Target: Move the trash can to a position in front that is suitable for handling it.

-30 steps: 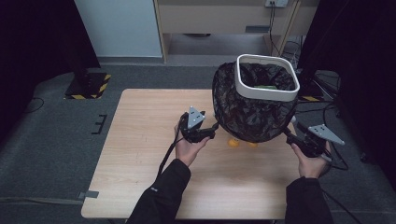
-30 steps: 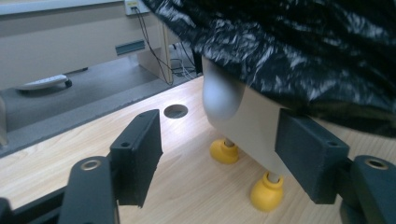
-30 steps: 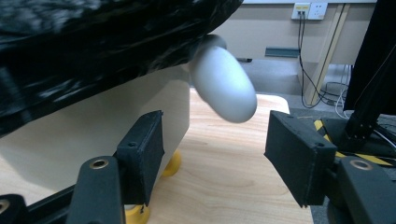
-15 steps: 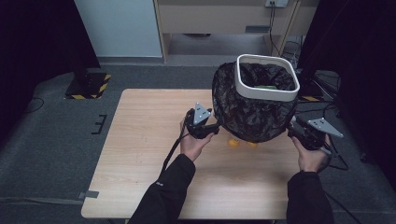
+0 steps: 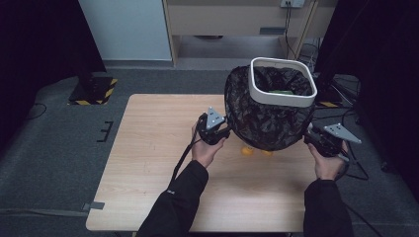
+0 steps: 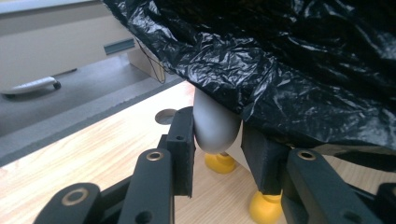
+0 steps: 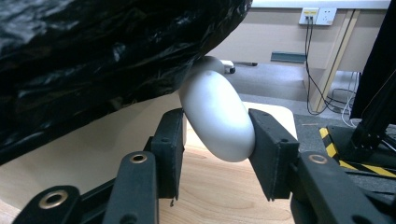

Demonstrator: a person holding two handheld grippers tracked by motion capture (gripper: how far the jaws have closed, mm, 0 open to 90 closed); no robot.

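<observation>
A person sits at the near edge of a light wooden table, with a two-jaw gripper in each hand. Near the middle of the table, the left gripper reaches toward the left side of a waste bin. Its jaws have just been closing and now clamp a rounded grey leg of the bin, seen close up in the left gripper view, just under the hanging plastic. The bin has a white rim and is lined with a crinkled black bag that drapes down over its sides. It stands toward the far right corner of the table, on legs with small yellow feet. At the right edge of the table, the right gripper has also just been closing its jaws; they now grip another rounded grey leg, pads pressing it from both sides.
</observation>
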